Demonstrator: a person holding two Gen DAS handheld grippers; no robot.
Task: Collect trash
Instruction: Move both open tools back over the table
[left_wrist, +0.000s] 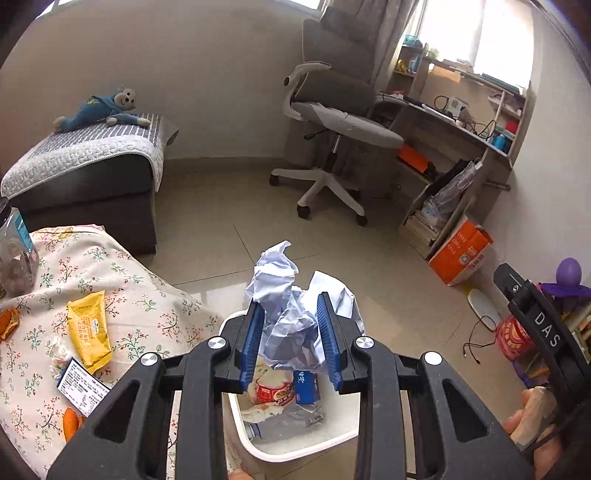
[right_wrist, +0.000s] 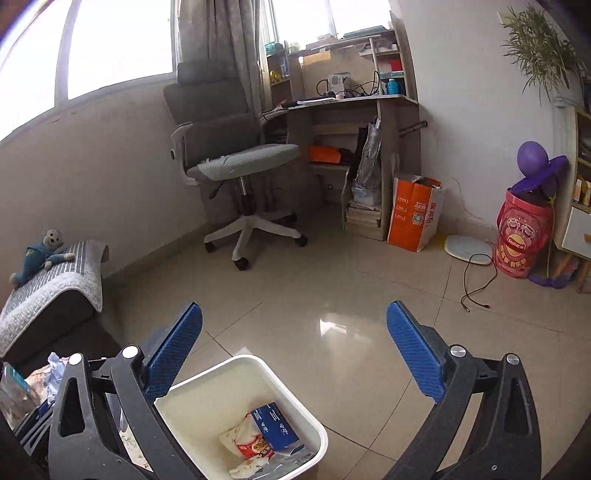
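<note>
The left gripper is hovering over a white bin with a crumpled ball of pale paper sitting between its blue pads; the pads are flanking the paper closely, though whether they are still pressing on it cannot be told from this view. The right gripper is standing with its jaws spread wide and nothing between them, aimed over the far rim of the same bin and the tiled floor beyond. Inside the bin, a red-and-white wrapper is lying beside a blue carton, with clear plastic under them. To the left of the bin, a table under a floral cloth is carrying more items: a yellow packet, a white label just below it, orange pieces at the edge, and a clear jar at the far corner. In the left wrist view, fingers of the person's other hand are gripping the right tool's handle at the right edge. Farther back, a grey office chair is standing near a desk, an orange bag is leaning by the shelf, and a plush monkey is lying on a quilted ottoman.
</note>
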